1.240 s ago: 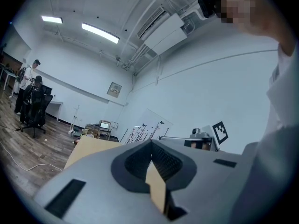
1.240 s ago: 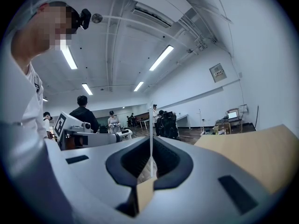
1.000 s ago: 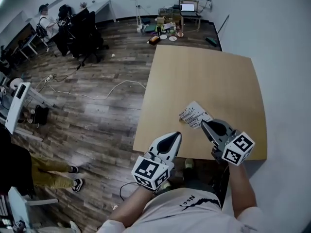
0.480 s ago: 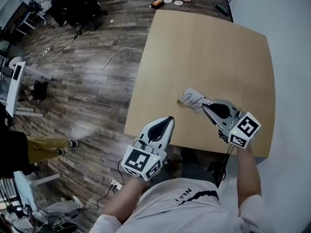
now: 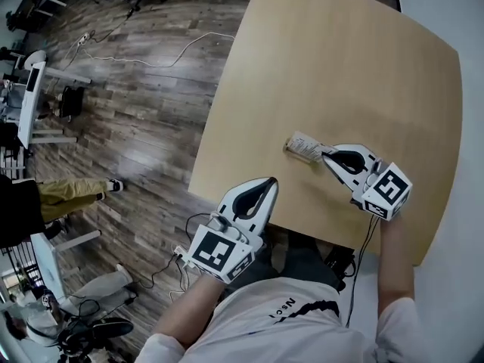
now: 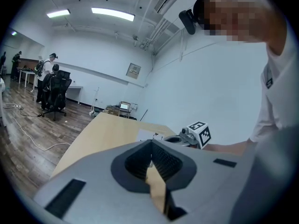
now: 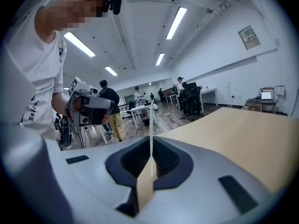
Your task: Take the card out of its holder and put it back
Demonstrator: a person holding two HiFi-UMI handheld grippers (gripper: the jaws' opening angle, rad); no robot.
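At centre right of the head view, over the table (image 5: 340, 59): the card (image 5: 304, 146), seen thin and edge-on, pinched in the right gripper (image 5: 327, 154). At lower centre, by the table's near edge: left gripper (image 5: 268, 182), pressed together on nothing.

Our left gripper (image 5: 266, 184) hovers close to our torso on a bent arm, jaws pressed together with nothing between them. Our right gripper (image 5: 327, 154) reaches forward on a straighter arm, jaws clamped on the card (image 5: 305, 145).
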